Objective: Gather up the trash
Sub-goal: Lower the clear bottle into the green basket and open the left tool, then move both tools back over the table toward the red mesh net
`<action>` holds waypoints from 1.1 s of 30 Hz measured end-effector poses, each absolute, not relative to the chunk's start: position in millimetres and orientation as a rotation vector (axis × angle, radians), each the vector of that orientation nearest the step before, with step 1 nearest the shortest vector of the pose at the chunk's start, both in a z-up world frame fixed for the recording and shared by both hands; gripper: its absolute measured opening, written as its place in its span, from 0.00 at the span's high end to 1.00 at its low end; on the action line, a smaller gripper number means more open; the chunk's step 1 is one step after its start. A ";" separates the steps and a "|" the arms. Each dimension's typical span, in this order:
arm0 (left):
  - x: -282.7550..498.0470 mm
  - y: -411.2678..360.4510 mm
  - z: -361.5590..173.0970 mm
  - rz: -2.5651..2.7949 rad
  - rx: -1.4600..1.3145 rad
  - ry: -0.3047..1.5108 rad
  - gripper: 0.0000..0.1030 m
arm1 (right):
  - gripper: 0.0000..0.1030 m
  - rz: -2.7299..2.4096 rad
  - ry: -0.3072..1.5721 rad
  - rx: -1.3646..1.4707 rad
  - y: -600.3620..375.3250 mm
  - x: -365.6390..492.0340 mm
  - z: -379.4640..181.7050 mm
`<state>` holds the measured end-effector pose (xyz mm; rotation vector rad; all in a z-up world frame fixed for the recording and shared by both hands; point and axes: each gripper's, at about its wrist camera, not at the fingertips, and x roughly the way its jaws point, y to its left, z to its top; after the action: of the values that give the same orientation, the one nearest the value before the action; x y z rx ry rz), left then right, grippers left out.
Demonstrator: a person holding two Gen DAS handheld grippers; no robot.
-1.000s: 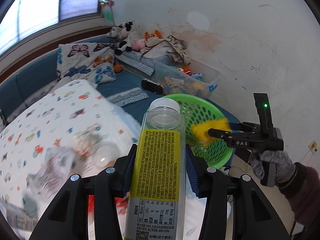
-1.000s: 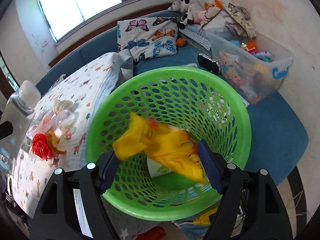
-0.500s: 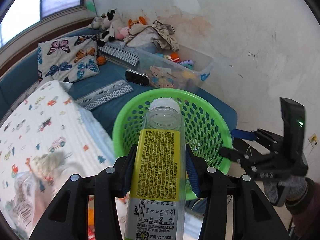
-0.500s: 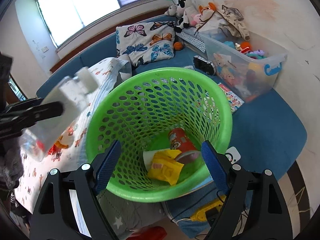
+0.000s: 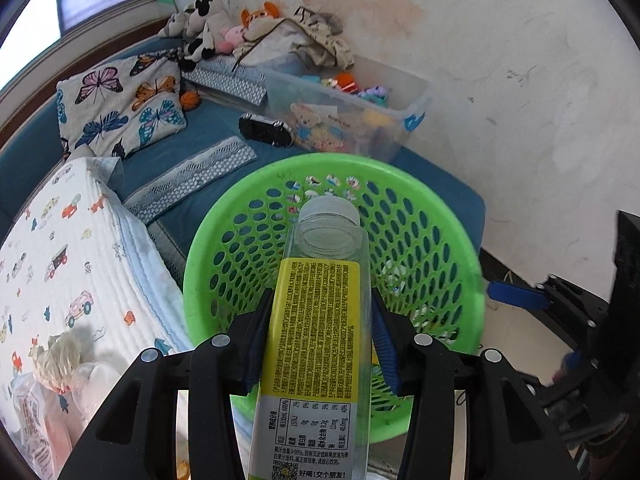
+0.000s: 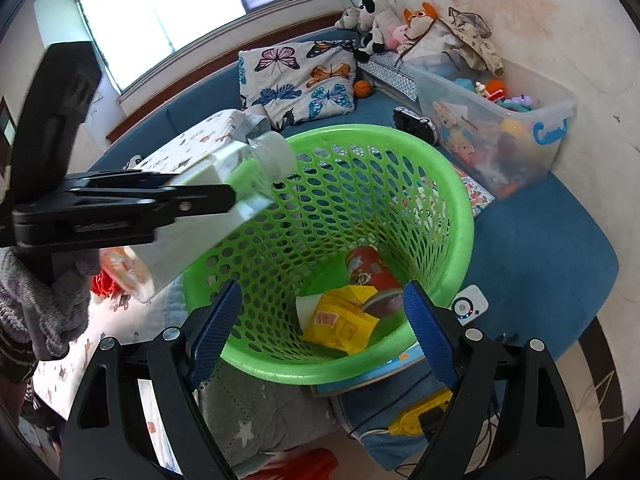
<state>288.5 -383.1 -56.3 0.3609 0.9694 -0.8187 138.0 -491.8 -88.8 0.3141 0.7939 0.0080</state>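
The bottle (image 5: 320, 344) was clamped in my left gripper (image 5: 320, 344), the blue pads pressed against both sides of its yellow label, its white cap (image 5: 329, 210) pointing forward over the basket (image 5: 460, 264). From my right wrist view the same bottle (image 6: 224, 204) hung tilted — cap end out over the near-left part of the green rim (image 6: 380, 136), the bottom end back toward the bed. It was above the basket's opening, not inside it.

My right gripper (image 6: 320, 320) held nothing; its jaws stood wide apart, one pad on each side of the basket's near edge. Down in the bottom of the basket lay a red can (image 6: 370, 276) on its side, with a yellow wrapper (image 6: 340, 324) just in front of it and touching it, and a white scrap (image 6: 306, 308) beside that.

The basket stood against the foot of the bed, whose white quilt (image 5: 60, 264) carried small car prints. On the quilt in the left view's lower corner sat crumpled plastic wrappers (image 5: 52, 376). Beyond the basket ran a blue couch (image 6: 540, 240) with a butterfly pillow (image 6: 300, 76), a small orange ball (image 6: 363, 88), a black toy car (image 5: 266, 130) and a clear bin (image 6: 500, 120) full of toys. Plush animals (image 6: 376, 16) were piled in the corner under the window (image 6: 160, 4). Under the basket's near edge I could see a yellow toy (image 6: 416, 420) on the floor.
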 end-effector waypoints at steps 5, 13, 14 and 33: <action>297.4 -391.9 -65.0 -0.802 0.358 1.016 0.56 | 0.20 0.018 0.799 0.322 -491.1 137.2 -92.0; 301.7 -391.3 -67.2 -0.814 0.312 1.032 0.51 | 0.20 0.009 0.794 0.342 -495.0 130.8 -92.5; 300.6 -390.1 -65.2 -0.818 0.307 1.025 0.49 | 0.20 0.008 0.791 0.343 -495.9 129.7 -91.9; 245.9 -262.9 -12.6 -0.752 0.132 0.861 0.48 | 0.20 0.075 0.739 0.330 -456.3 112.5 -66.2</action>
<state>245.9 -262.9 -12.6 0.1323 0.8606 -0.7518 112.5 -456.3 -66.2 0.3297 0.7391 0.0746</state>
